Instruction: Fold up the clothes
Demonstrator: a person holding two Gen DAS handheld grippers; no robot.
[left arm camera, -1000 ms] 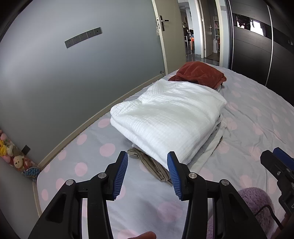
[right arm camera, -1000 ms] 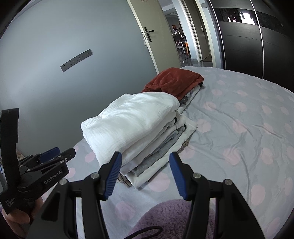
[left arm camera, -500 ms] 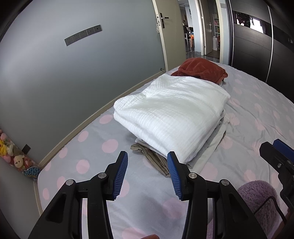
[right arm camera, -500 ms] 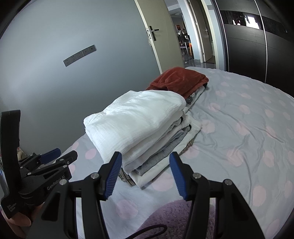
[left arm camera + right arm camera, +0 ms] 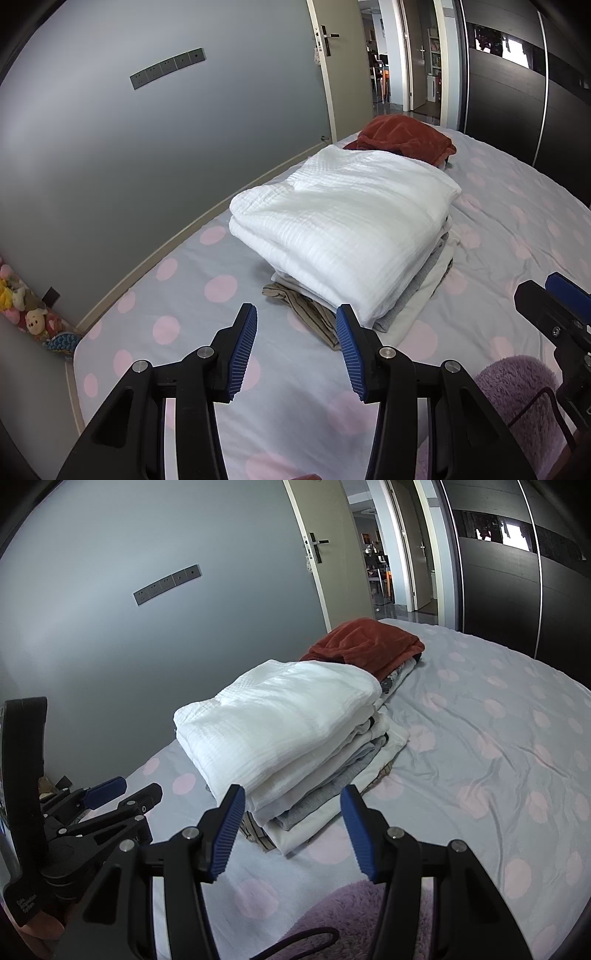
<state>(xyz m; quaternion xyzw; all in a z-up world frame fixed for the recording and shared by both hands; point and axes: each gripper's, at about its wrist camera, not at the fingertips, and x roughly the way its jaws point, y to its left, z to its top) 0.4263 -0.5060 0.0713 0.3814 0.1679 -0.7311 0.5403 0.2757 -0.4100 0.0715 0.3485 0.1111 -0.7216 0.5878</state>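
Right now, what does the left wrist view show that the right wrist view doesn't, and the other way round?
Only the left wrist view shows the plush toys on the floor by the wall, and the olive garment sticking out from under the stack.

Only the right wrist view shows the stack's layered side: white, grey and a checked piece at the bottom.

Both show the white top piece, the red garment behind it, the dotted sheet, the purple fleece, the open door, and both grippers, left and right, open and empty.
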